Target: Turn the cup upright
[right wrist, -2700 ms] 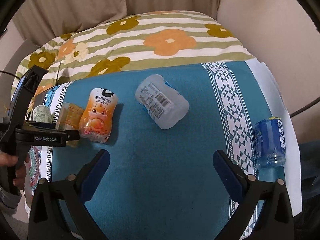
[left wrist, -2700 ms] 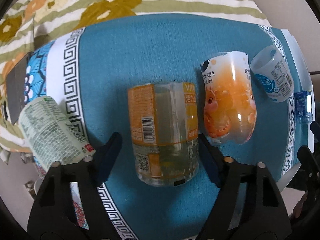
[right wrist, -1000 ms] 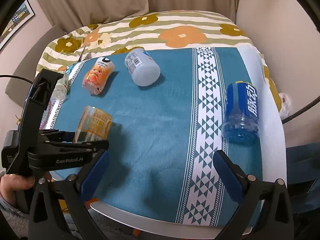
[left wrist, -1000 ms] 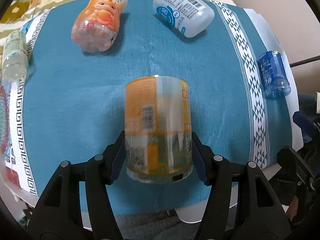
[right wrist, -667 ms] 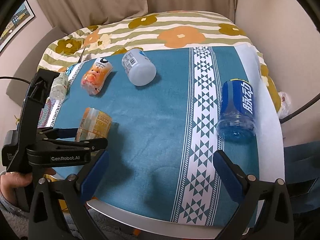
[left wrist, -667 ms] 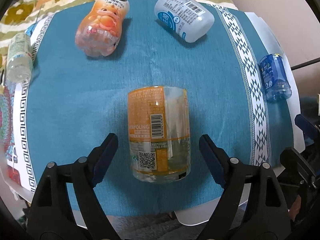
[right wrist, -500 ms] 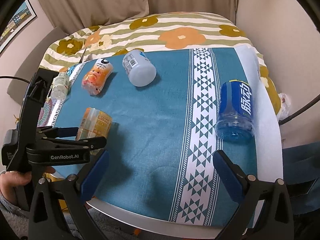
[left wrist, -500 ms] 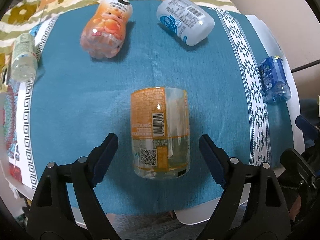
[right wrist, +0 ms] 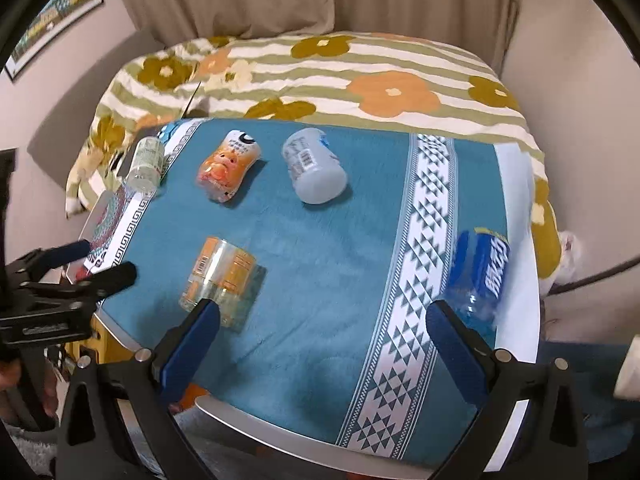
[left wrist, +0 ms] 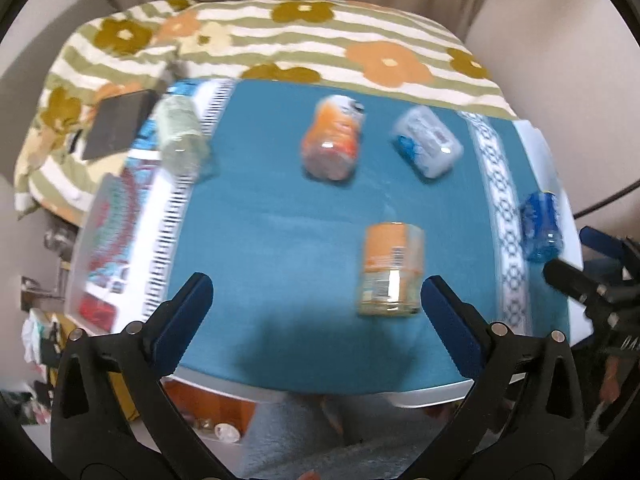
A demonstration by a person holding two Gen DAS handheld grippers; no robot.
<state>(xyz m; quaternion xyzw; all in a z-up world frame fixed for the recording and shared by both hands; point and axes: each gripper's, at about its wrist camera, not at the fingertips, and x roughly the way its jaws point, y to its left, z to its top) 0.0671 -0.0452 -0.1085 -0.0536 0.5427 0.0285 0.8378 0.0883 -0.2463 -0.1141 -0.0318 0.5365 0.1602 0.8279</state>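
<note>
A clear cup with an orange label (left wrist: 391, 274) stands upright on the teal cloth near the table's front edge; it also shows in the right wrist view (right wrist: 222, 282). My left gripper (left wrist: 316, 312) is open and empty, pulled back from the cup, and shows at the left of the right wrist view (right wrist: 86, 260). My right gripper (right wrist: 320, 332) is open and empty over the front of the table. A blue cup (right wrist: 480, 276) lies on its side by the right gripper's right finger.
An orange cartoon cup (right wrist: 228, 170), a white cup (right wrist: 314, 172) and a pale green cup (right wrist: 146, 162) lie on their sides at the back. A flowered striped blanket (right wrist: 360, 76) lies behind the table. The table's front edge (left wrist: 320, 388) is close.
My left gripper opened and let go of the orange-label cup, then drew back and left. The right gripper view shifted a little; the blue cup now sits closer to it.
</note>
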